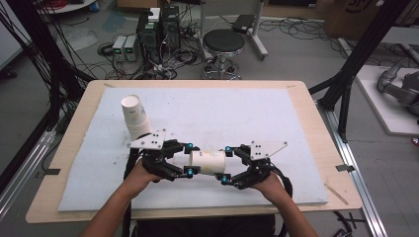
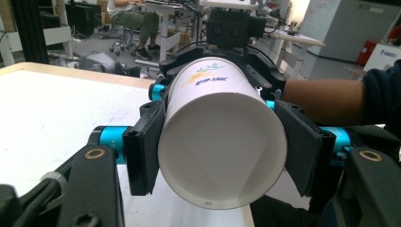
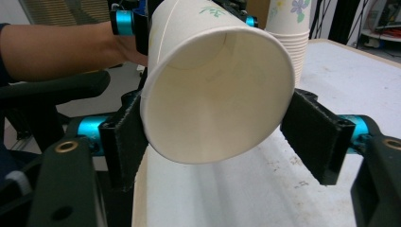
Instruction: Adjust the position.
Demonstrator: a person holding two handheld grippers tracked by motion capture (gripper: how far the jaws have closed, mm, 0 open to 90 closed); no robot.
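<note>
A white paper cup (image 1: 207, 162) lies on its side in the air between my two grippers, low over the white mat (image 1: 237, 113). My left gripper (image 1: 189, 159) is shut on the cup's end from the left. In the left gripper view both pads clamp the cup (image 2: 222, 142), whose round end faces the camera. My right gripper (image 1: 226, 164) grips the other end from the right. In the right gripper view the cup's open mouth (image 3: 213, 94) faces the camera, squeezed slightly oval between the pads.
A stack of paper cups (image 1: 134, 116) stands on the mat's left part, just behind the left gripper, and shows as a stack (image 3: 288, 28) in the right gripper view. Beyond the wooden table (image 1: 306, 98) are a stool (image 1: 223, 47), cables and black frame posts.
</note>
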